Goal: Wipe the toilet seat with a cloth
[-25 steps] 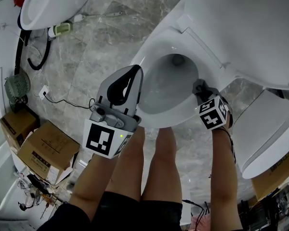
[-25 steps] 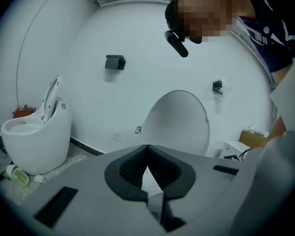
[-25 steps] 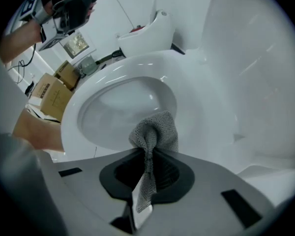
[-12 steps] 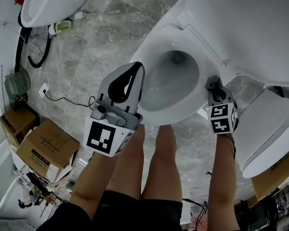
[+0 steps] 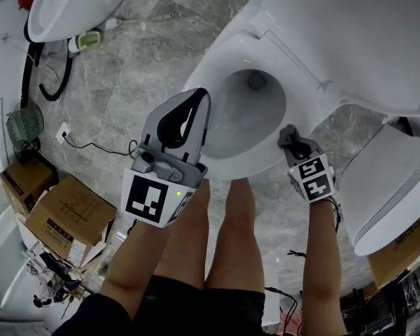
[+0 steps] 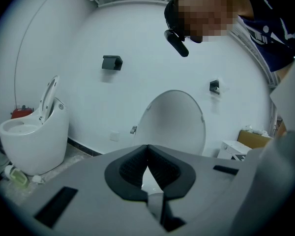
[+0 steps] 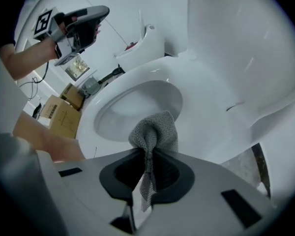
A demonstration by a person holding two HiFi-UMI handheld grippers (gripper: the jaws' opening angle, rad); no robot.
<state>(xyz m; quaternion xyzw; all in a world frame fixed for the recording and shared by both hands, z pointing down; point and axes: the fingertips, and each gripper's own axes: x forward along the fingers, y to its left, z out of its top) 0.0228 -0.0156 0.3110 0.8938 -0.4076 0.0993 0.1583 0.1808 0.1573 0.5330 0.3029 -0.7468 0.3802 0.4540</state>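
Observation:
A white toilet stands below me with its seat point(image 5: 213, 72) down around the bowl and its lid point(image 5: 364, 33) raised. My right gripper point(image 5: 292, 137) is shut on a grey mesh cloth point(image 7: 155, 131), and the bunched cloth rests on the seat's point(image 7: 211, 107) front right rim. The cloth point(image 5: 288, 133) shows only as a small dark wad at the gripper's tip in the head view. My left gripper point(image 5: 201, 96) hangs above the seat's front left edge, shut with nothing in it. The left gripper point(image 6: 147, 147) points at the raised lid point(image 6: 174, 122).
A second white toilet point(image 5: 70, 5) stands at the upper left, and another white fixture point(image 5: 392, 180) at the right. Cardboard boxes point(image 5: 63, 215) and a cable point(image 5: 91, 145) lie on the marble floor at the left. The person's bare legs point(image 5: 224, 243) stand right before the bowl.
The right gripper slid the cloth to the right along the seat's rim, then came back toward the front. The left gripper has barely moved.

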